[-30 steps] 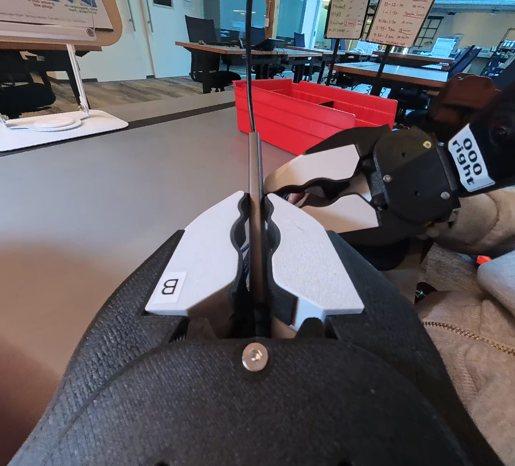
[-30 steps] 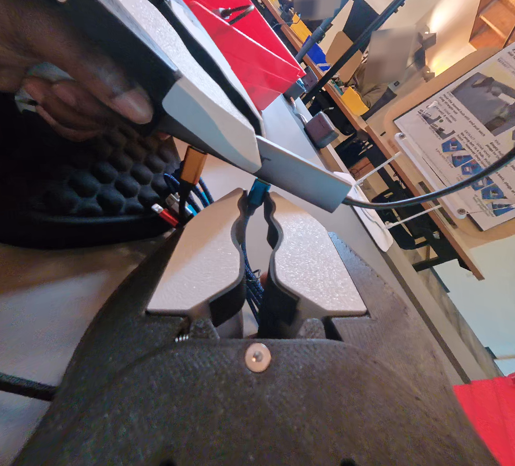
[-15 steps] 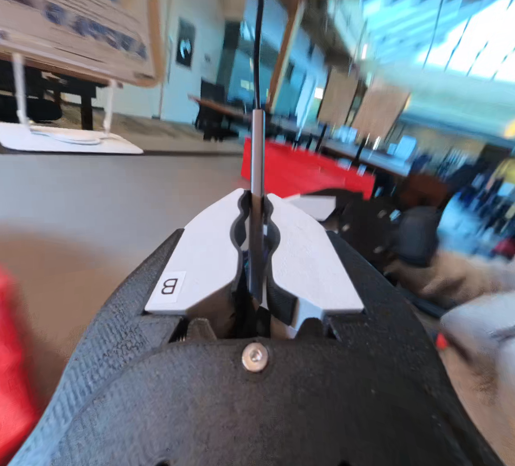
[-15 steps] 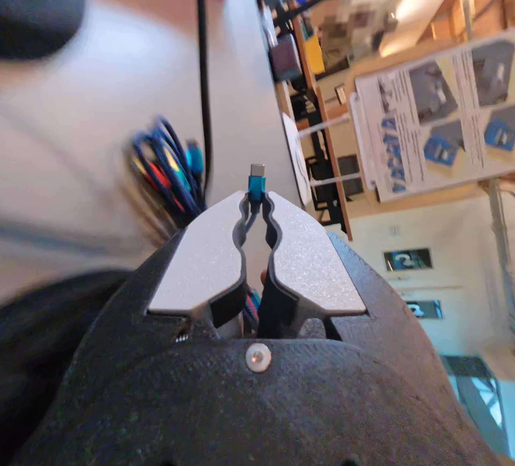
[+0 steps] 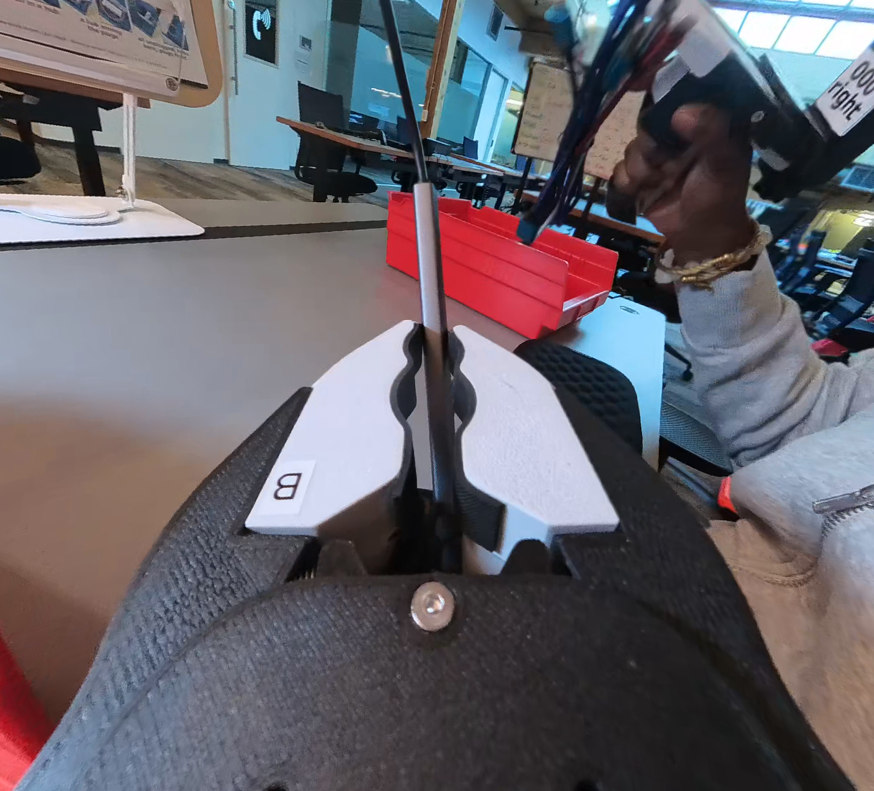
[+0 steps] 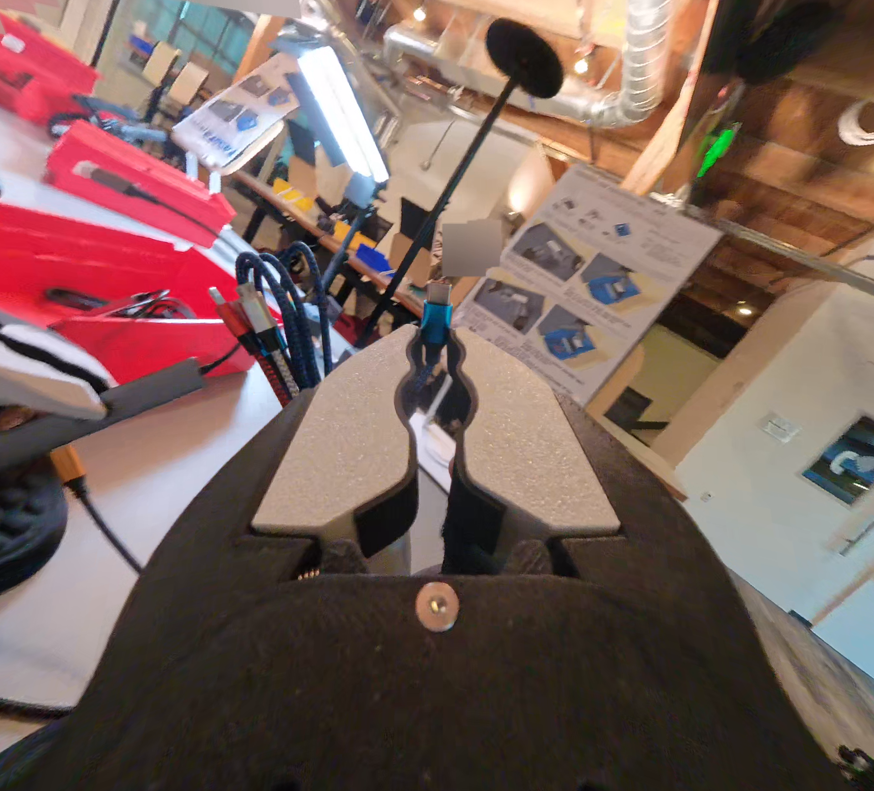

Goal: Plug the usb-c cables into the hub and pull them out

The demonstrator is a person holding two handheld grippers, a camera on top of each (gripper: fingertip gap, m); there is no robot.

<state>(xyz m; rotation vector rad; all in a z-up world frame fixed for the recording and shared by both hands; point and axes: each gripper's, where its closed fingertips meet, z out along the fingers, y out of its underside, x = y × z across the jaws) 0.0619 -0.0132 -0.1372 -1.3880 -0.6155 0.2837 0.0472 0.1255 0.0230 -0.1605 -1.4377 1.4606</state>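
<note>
The left gripper (image 5: 432, 338) is clamping the slim grey USB-C hub (image 5: 429, 257) edge-on between its white fingers (image 5: 350, 428), the hub's black lead (image 5: 388, 35) running upward out of view above the grey table (image 5: 165, 319). In the right wrist view the same hub (image 6: 156, 383) is showing at the left edge with an orange-plugged cable (image 6: 68, 465) seated in it. The right gripper (image 6: 435, 333) is pinching a teal-shelled USB-C plug (image 6: 436, 316) at its fingertips, metal tip pointing outward, clear of the hub. A bundle of braided blue cables (image 6: 293, 319) is dangling beside it. A red bin (image 5: 496, 267) is sitting on the table beyond the hub.
</note>
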